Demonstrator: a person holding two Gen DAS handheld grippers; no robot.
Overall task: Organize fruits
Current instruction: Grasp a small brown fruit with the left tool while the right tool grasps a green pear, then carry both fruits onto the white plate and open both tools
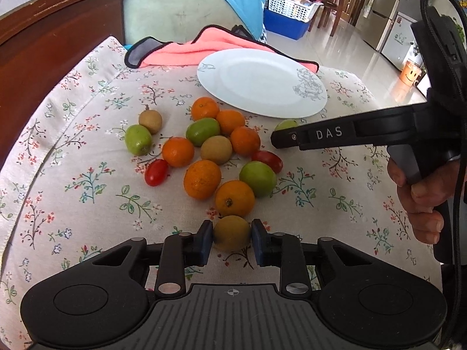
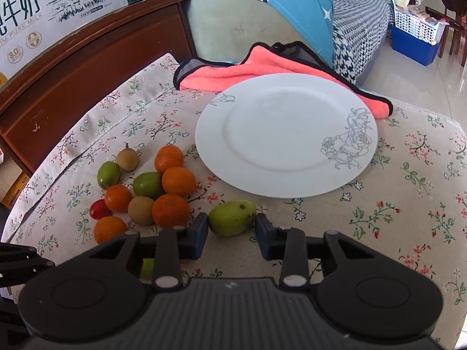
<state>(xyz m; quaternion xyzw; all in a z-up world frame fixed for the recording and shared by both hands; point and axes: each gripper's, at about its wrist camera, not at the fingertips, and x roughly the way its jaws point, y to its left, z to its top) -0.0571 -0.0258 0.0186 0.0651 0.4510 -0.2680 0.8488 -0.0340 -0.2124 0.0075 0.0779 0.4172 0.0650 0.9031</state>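
Left gripper [image 1: 231,240]: you pinch a brown fruit [image 1: 231,233].
Right gripper [image 2: 232,229]: pads flank a green fruit [image 2: 232,217]; contact unclear.
Left view only: your hand [image 1: 420,201].

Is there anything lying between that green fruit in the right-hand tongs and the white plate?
Nothing visible. The oval green fruit sits between the right tongs, and only bare flowered tablecloth separates it from the near rim of the round white plate. The other fruits lie off to the left.

Six oranges [image 1: 202,178], four green fruits [image 1: 258,178], three brown fruits [image 1: 216,149], two tomatoes [image 1: 156,172] (one plate [image 1: 248,67])
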